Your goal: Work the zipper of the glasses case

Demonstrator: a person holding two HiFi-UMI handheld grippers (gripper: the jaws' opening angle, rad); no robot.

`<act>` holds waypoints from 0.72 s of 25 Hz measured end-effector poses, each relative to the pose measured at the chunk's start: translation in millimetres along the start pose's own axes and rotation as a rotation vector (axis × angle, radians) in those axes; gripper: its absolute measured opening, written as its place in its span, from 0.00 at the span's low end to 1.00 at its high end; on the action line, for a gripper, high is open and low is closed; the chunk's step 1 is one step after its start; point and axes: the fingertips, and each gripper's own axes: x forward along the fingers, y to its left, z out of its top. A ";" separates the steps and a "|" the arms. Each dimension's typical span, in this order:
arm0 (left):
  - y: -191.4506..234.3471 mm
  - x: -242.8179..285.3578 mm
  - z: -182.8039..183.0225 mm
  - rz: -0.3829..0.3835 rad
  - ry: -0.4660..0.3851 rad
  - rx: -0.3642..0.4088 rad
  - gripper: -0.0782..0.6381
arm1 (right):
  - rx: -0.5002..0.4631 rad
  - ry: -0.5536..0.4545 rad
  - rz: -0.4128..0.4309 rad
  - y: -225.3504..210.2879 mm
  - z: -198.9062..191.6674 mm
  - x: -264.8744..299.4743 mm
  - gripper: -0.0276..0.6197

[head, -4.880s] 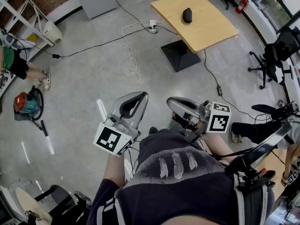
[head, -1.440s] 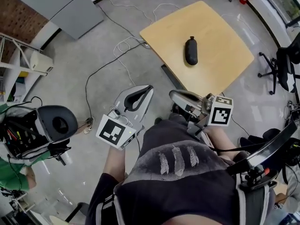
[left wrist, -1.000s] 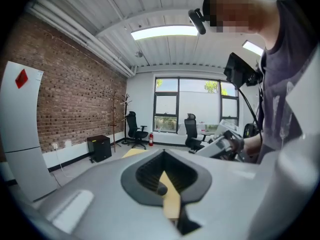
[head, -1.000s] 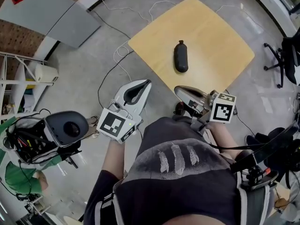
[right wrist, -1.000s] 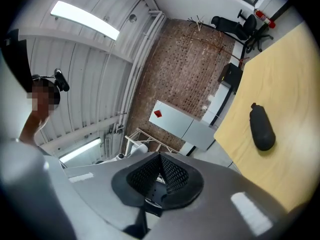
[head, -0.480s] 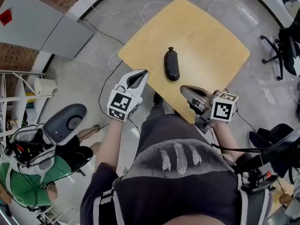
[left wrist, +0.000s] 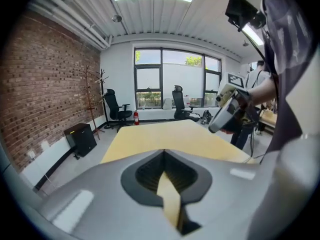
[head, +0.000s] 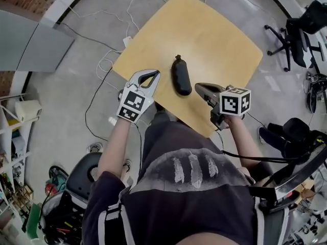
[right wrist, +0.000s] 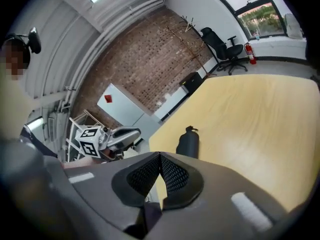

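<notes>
A black zippered glasses case (head: 180,75) lies near the front edge of the wooden table (head: 214,34), its pull tab pointing away from me. My left gripper (head: 153,73) hovers just left of the case, over the table's front-left edge, jaws shut and empty. My right gripper (head: 199,88) hangs to the case's right, also shut with nothing in it. In the right gripper view the case (right wrist: 187,143) lies ahead on the table and the left gripper (right wrist: 120,134) shows beyond it. The left gripper view shows only bare table (left wrist: 165,134) and the right gripper (left wrist: 227,114).
Cables and a power strip (head: 127,41) lie on the floor left of the table. Black office chairs (head: 301,29) stand at the right. A grey cabinet (head: 30,47) is at far left. My own torso fills the lower head view.
I have walked up to the table: it and the case have come much closer and now lie between both grippers. Both jaws stay shut.
</notes>
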 end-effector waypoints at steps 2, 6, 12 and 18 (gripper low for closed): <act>4.2 7.6 -3.6 -0.018 0.002 0.001 0.11 | -0.005 0.022 -0.046 -15.9 4.2 11.1 0.05; 17.2 19.3 -12.7 -0.055 0.025 0.012 0.11 | 0.010 0.103 -0.084 -37.8 7.4 39.2 0.35; 33.6 42.8 -35.3 -0.137 0.061 0.050 0.11 | 0.043 0.207 -0.117 -65.1 -0.2 82.9 0.51; 27.7 74.0 -55.8 -0.242 0.127 0.164 0.11 | 0.092 0.324 -0.069 -77.9 -24.1 108.7 0.53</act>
